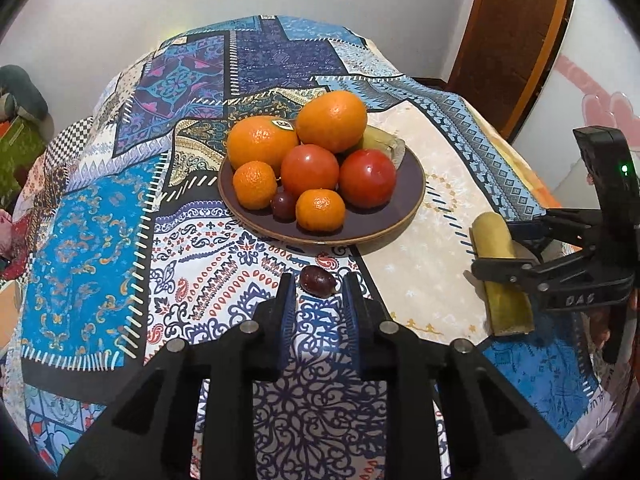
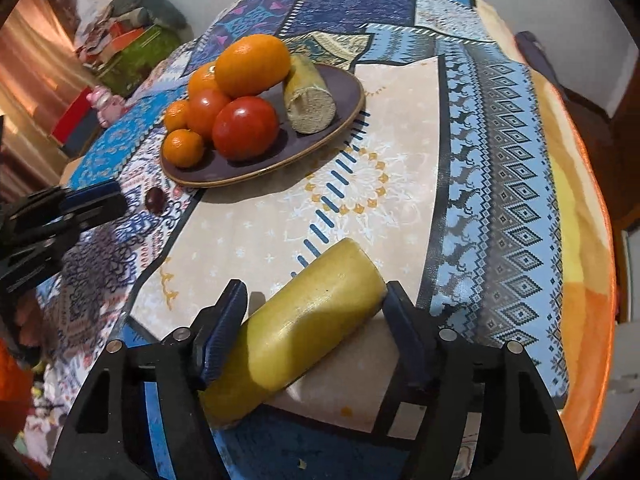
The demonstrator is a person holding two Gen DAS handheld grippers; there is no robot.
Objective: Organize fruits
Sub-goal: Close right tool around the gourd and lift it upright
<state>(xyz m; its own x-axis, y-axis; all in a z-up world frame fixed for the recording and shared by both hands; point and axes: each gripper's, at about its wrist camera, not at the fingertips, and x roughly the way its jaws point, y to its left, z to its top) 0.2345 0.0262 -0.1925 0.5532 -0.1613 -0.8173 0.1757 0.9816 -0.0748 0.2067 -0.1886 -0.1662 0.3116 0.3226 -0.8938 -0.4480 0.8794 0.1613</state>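
Task item, loose grape: the dark grape (image 1: 318, 280) lies on the cloth-covered bench (image 1: 100, 208), just ahead of the left gripper (image 1: 319, 294) and in front of the plate (image 1: 416, 184).
Task item, sugarcane piece: the yellow-green sugarcane piece (image 2: 312, 320) lies on the bench, well to the side of the plate, set diagonally between the fingers of the right gripper (image 2: 316, 308).
Left fingers: closed to their narrowest gap and holding nothing; the right wrist view shows the grape clear of the tips.
Right fingers: partly closed around the sugarcane piece. One pad touches its side and the other sits at its far end corner. I cannot tell whether they press on it.
Risk 1, empty lift: if I raise the left gripper now, the grape stays on the bench. Cause: the fingers are closed short of it.
Risk 2, grape rolls: a nudge from the closed tips could push the round grape away.
Risk 3, cane twists out: the diagonal grip bears on a side and a corner, so the smooth piece could pivot and slip when lifted.
Risk 4, crowded plate: the plate already carries piled oranges (image 1: 332, 120), tomatoes (image 1: 368, 178), mandarins (image 1: 320, 208) and another cane piece (image 2: 310, 100). A careless placement could dislodge the round fruit.
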